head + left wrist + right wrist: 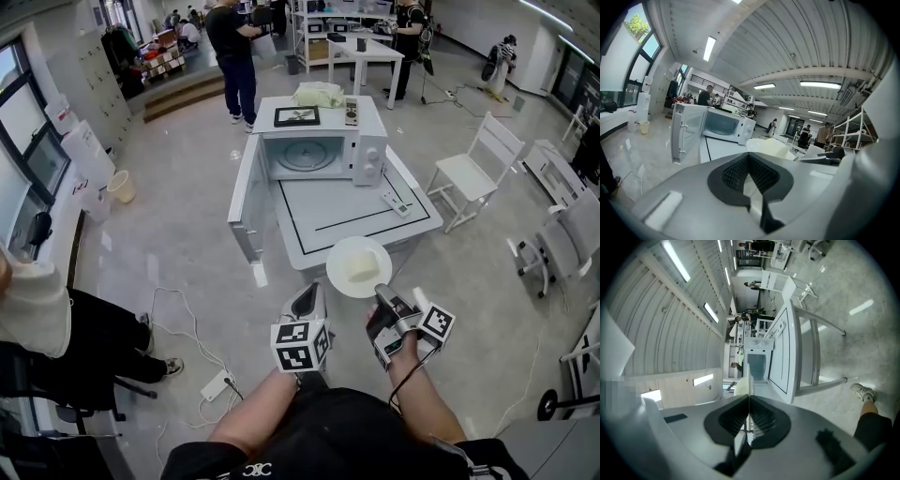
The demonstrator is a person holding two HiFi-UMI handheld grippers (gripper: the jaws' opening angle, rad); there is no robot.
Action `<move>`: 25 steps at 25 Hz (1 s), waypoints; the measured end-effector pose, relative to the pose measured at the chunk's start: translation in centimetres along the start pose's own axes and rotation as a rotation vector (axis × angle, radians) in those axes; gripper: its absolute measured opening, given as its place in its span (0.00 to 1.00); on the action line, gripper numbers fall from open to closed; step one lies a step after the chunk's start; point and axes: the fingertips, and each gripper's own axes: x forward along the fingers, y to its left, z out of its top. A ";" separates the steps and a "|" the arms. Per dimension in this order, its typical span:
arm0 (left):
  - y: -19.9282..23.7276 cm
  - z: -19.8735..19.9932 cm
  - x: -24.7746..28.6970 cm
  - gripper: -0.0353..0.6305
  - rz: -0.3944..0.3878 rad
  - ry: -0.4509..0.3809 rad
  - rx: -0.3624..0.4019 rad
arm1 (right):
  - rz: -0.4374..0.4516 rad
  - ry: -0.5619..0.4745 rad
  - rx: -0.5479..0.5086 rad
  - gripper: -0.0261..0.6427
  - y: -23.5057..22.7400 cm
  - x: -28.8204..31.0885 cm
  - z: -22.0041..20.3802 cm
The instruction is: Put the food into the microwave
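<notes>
With your left gripper (305, 300) shut and empty, your right gripper (381, 292) is pinching the plate (336, 255) of food (364, 265), needing a level reach into the far microwave (323, 155).

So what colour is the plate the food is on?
The plate is white, with pale yellow food; the head view shows it best.

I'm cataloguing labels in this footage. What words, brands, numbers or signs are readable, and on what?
No text is legible in any view.
Microwave control panel: markings too small to read.
Marker cubes: square patterns only, no words.
Shirt print: too blurred to read.
</notes>
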 end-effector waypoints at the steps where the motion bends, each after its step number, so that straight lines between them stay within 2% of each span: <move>1: 0.4 0.2 0.7 0.06 0.001 0.003 -0.002 | 0.000 0.001 -0.003 0.06 0.1 0.8 0.4; 15: 6.1 5.4 12.1 0.06 -0.014 0.043 -0.033 | -0.033 0.008 0.014 0.06 0.4 13.8 5.5; 25: 9.8 9.5 18.3 0.06 -0.032 0.049 -0.030 | -0.039 0.004 0.006 0.06 1.7 22.5 8.2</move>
